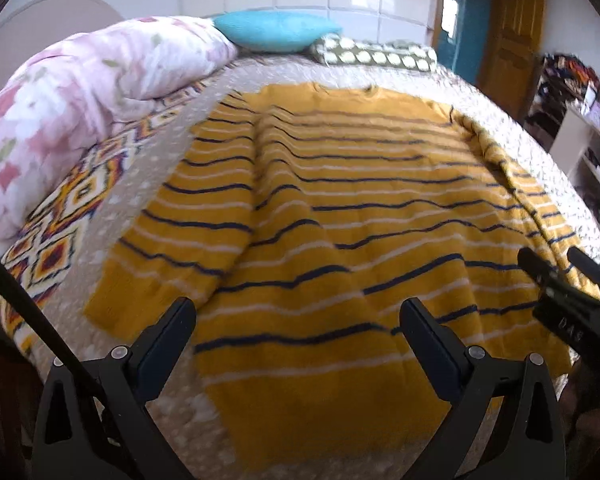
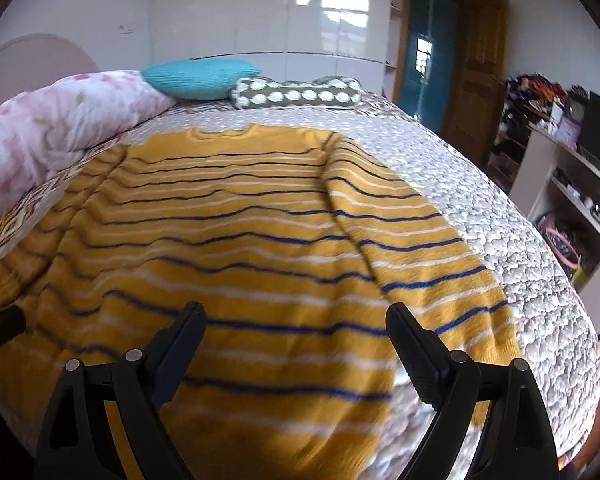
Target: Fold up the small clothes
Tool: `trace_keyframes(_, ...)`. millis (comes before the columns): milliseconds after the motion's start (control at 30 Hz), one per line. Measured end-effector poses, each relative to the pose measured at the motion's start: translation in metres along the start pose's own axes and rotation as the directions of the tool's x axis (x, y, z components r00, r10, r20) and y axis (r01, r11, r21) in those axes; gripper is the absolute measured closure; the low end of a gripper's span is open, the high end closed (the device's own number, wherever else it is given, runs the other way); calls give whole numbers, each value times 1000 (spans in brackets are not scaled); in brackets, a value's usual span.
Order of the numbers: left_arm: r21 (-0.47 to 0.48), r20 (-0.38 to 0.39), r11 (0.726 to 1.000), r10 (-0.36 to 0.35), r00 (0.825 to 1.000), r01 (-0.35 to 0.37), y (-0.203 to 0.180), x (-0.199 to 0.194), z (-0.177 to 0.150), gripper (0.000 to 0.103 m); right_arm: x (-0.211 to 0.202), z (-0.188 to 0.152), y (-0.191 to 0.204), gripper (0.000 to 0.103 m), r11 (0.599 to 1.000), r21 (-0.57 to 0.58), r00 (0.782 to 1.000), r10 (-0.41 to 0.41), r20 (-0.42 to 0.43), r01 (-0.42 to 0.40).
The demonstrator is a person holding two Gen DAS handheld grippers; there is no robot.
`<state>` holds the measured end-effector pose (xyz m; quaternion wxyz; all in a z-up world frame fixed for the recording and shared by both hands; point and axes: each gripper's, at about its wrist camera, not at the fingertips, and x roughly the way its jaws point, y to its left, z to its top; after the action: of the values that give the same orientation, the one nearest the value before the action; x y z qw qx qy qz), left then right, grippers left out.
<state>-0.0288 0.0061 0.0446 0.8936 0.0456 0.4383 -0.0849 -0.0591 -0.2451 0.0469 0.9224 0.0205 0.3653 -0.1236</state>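
Mustard-yellow knit with navy and white stripes, the sweater [image 1: 340,208] lies spread flat across the middle of both frames on the quilted bedspread [image 2: 500,220], neckline toward the top, hem toward the bottom. One sleeve is folded in along the right side in the right wrist view. The left gripper [image 1: 296,320] sits low in its frame above the hem, jaws apart and holding nothing; the right gripper [image 2: 296,324] likewise has its jaws apart over the lower sweater. At upper left, a pink floral duvet [image 1: 80,100] is bunched up, with a turquoise pillow [image 1: 276,30] and a spotted bolster [image 2: 296,94] beyond.
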Motion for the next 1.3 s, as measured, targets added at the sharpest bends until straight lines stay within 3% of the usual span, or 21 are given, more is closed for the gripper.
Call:
trace_keyframes(200, 12, -82, 999, -29, 996, 30, -16, 35, 13, 22, 24, 3, -14, 9, 999, 32, 999, 12, -44, -11)
trace_keyframes(467, 39, -105, 999, -5, 994, 10, -30, 61, 26, 22, 41, 2, -17, 4, 999, 32, 996, 39, -79, -37)
trace_keyframes(733, 40, -76, 999, 14, 997, -11, -34, 71, 27, 21, 49, 0, -17, 0, 997, 33, 994, 69, -88, -67)
trace_keyframes(867, 44, -68, 999, 13, 998, -10, -34, 67, 26, 22, 49, -1, -16, 0, 998, 28, 995, 66, -80, -64)
trace_keyframes(1067, 61, -67, 998, 6, 998, -2, -32, 54, 23, 34, 48, -5, -14, 0, 998, 20, 996, 61, -71, -60)
trace_keyframes(1300, 32, -43, 999, -11, 999, 12, -16, 29, 19, 35, 45, -8, -10, 0, 999, 2, 998, 35, -60, -34)
